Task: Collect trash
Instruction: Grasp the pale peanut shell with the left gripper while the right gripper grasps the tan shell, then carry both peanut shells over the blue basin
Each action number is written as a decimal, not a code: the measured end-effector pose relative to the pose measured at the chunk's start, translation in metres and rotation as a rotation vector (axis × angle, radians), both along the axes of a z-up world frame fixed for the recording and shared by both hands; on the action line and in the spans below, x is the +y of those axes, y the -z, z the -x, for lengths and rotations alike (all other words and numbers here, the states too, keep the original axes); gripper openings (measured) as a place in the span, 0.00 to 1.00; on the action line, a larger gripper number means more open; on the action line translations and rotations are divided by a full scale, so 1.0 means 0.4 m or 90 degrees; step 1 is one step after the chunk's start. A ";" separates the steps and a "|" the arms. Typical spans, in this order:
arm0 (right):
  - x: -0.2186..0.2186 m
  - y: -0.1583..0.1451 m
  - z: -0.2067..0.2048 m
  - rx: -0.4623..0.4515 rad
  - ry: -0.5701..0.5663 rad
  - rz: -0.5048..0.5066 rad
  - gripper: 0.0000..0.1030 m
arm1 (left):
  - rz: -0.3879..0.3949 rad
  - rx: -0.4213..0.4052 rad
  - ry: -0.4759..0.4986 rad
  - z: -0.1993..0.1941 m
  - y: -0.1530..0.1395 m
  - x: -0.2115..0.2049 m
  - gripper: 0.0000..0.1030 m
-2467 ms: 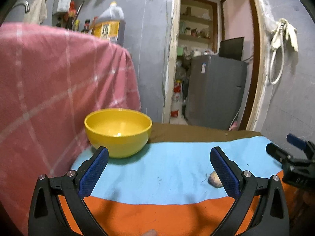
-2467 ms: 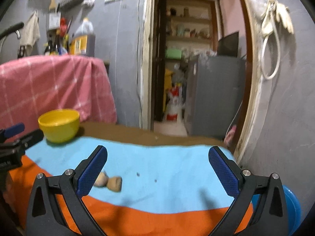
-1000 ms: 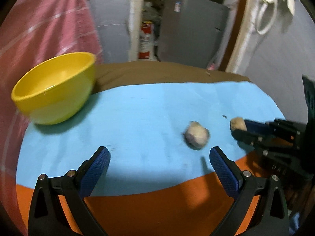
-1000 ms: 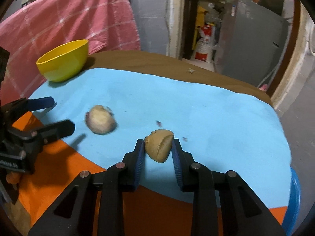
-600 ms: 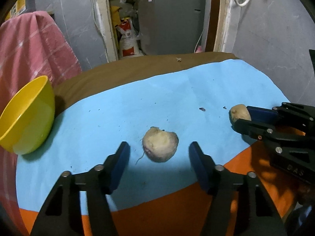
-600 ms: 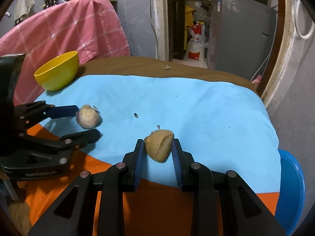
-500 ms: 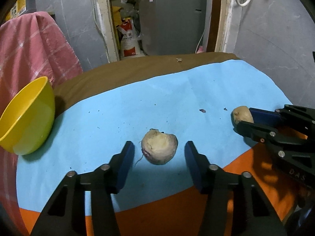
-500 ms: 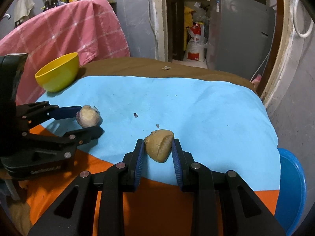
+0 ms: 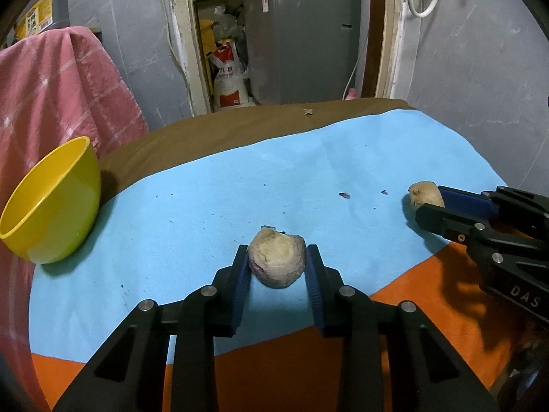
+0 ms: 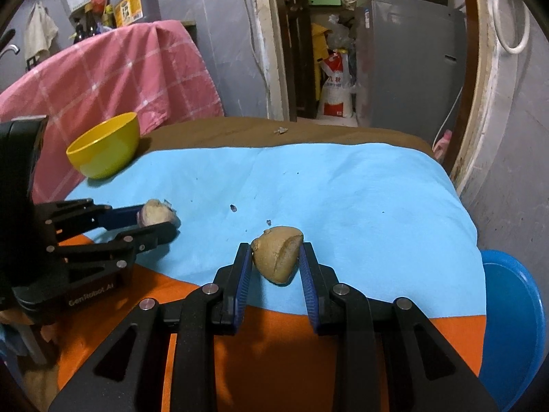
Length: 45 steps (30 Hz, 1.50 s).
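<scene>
Beyond both pairs of fingers a grey appliance point(image 9: 302, 37) fills the open doorway, with a red-and-white sack point(image 9: 228, 80) on the floor at its foot. A pink checked cloth point(image 9: 51, 92) hangs off to the left of the left gripper's fingers. The table point(image 9: 219, 134) shows brown at its far edge; a light blue cloth point(image 9: 308, 171) lies under the fingertips, and an orange cloth point(image 9: 274, 360) under the gripper bodies. A blue basin point(image 10: 514, 326) sits low beside the table, right of the right gripper. A yellow bowl point(image 9: 51, 202) stands empty, ahead and left of the left fingers.

The left gripper point(image 9: 276, 267) has just been closing, and its blue pads now press both sides of an onion scrap point(image 9: 276, 261), pale and layered on its cut face with a purple rim, resting on the blue cloth. The right gripper point(image 10: 276, 264) is clamped on a potato piece point(image 10: 278, 257), tan-skinned, rounded, with a flat cut side and a small sprout. A few dark crumbs point(image 9: 344, 195) lie ahead, between the two grippers.
</scene>
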State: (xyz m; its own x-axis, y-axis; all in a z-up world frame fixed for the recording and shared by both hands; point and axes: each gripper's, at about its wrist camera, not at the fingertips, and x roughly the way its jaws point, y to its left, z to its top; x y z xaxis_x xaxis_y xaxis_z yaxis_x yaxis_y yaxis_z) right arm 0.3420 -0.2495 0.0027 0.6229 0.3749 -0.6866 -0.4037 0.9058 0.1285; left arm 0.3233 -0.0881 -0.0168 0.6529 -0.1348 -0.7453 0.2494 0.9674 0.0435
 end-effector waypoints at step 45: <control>-0.232 -0.226 0.298 -0.430 0.180 -0.109 0.25 | 0.243 -0.326 0.047 0.185 -0.276 -0.150 0.26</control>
State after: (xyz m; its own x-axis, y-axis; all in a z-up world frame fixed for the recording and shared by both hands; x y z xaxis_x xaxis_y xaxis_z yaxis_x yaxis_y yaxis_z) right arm 0.2227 -0.3423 0.0931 0.9764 0.2051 -0.0671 -0.1994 0.9764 0.0830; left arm 0.2492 -0.1481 0.0935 0.8922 -0.3870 -0.2330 0.3548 0.9196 -0.1688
